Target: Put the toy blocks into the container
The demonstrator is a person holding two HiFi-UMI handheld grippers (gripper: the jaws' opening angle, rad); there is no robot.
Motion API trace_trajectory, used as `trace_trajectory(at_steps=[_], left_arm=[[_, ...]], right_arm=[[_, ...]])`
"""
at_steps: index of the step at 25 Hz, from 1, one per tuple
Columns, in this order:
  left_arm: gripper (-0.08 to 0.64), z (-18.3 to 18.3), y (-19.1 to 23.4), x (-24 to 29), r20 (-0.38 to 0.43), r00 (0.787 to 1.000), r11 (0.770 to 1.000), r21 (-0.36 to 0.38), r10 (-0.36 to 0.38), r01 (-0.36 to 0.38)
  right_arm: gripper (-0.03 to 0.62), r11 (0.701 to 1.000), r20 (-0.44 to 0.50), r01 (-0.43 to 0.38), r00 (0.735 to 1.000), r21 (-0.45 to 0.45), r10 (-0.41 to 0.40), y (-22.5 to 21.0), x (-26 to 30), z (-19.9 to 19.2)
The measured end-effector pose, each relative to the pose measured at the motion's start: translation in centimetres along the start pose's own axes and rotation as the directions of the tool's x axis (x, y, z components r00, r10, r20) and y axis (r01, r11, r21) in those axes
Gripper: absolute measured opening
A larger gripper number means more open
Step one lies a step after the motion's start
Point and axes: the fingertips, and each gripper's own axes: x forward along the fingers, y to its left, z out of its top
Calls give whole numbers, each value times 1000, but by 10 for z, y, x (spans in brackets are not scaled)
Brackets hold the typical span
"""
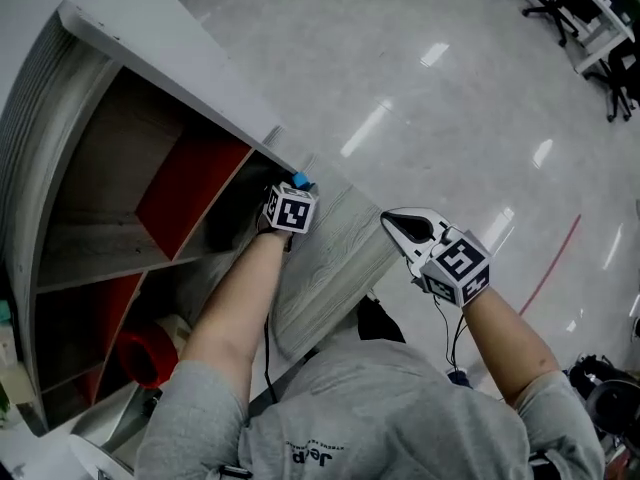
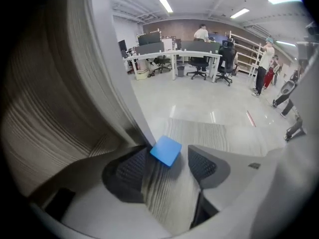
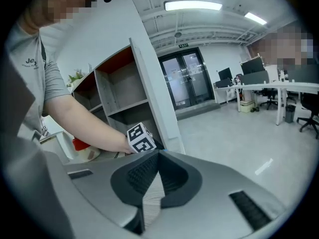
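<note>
A small blue block (image 1: 302,179) (image 2: 166,150) lies on the wood-grain table top (image 1: 340,263), right against the white side wall of a shelf unit (image 1: 140,38). My left gripper (image 1: 297,186) (image 2: 168,153) reaches to it. Its jaws stand apart on either side of the block, and a gap shows between the block and the right pad (image 2: 202,164). My right gripper (image 1: 386,219) (image 3: 158,153) hovers off the table's right edge, over the floor, with its jaw tips together and nothing between them. A red round vessel (image 1: 145,353) (image 3: 82,144) sits in a low shelf compartment.
The shelf unit has open compartments with red back panels (image 1: 190,183). The table top (image 2: 199,133) is narrow and ends close to the right of the block. Beyond it is glossy floor (image 1: 430,98), with desks and office chairs (image 2: 199,63) and people standing far off.
</note>
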Motion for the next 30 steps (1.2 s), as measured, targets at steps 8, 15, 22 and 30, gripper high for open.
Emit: trace_trajectory(at_steps=[8,15,22,30], left_arm=[[216,-7,-3,-10,0,1000,1000,-2,22,-22],[216,1,-15,-66,85,996,1000,-30,4,-1],[216,-18,-5,-185,182,983,995,-96,18,0],[215,-137,71,-349,198,962,954,-270,186,-128]], right_arm=[[0,1000,6,-12,1000,1,12,5,-2,2],[0,996,10,-74,997,-51,75,43,10,20],[0,966,-4,-214,976,-146,216,131,47,61],[0,836,-80,-468,881,-288,465,309,123,97]])
